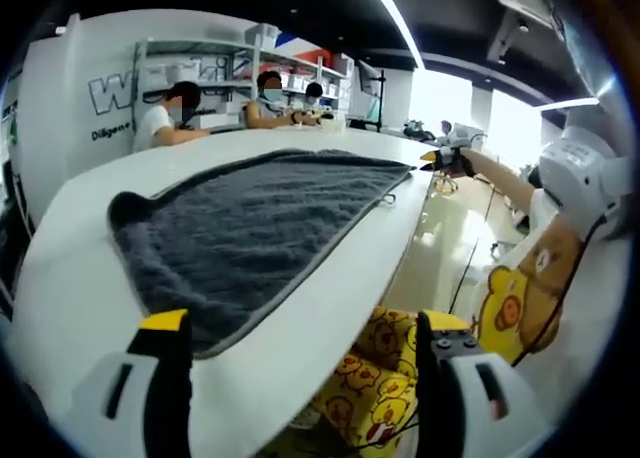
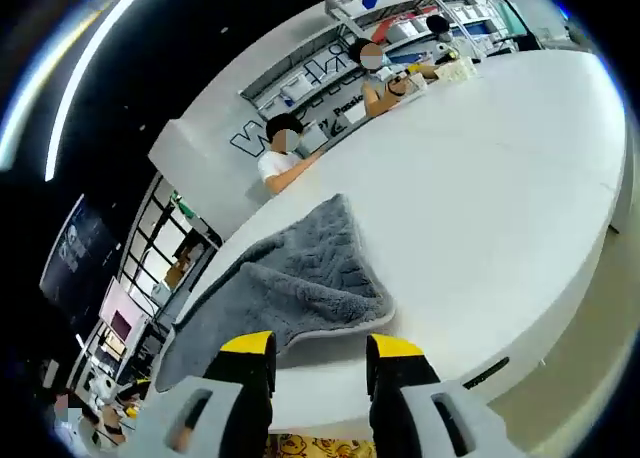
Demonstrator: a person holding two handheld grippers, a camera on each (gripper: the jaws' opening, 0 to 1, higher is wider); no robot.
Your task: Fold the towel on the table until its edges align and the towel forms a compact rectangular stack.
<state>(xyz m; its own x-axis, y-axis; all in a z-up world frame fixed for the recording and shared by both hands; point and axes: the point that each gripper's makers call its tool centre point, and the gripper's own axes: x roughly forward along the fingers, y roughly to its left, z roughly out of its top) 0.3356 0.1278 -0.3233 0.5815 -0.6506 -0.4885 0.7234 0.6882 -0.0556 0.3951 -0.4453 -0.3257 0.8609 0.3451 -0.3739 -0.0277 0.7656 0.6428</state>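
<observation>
Towel (image 1: 260, 233) is dark grey w/ a lighter trim, lying spread on the white table (image 1: 70, 308); in my left gripper view it runs from the near table edge out toward the far side, one long side following the table's right edge. A small loop tab sticks off its far right corner at the table edge. Surface looks mostly flat there, no stack formed yet. In my right gripper view the towel (image 2: 290, 288) shows one corner flipped over onto itself, w/ a rumpled ridge along the fold, near the table (image 2: 500, 208) edge closest to me.

Left gripper (image 1: 300, 353): jaws released, wide apart, yellow tips, nothing between them. One jaw sits over the towel's near edge, the other hangs past the table edge. Can't tell if it touches the cloth.

Right gripper (image 2: 320, 363): jaws parted too, holding nothing, tips just short of the towel's near hem.

Beyond: my other arm & gripper come into the left gripper view at far right. Yellow duck-print fabric (image 1: 385, 378) shows below the table edge. Three people sit at the table's far side, w/ shelving (image 1: 250, 63) behind them & a white wall w/ lettering. Ceiling light strips overhead.
</observation>
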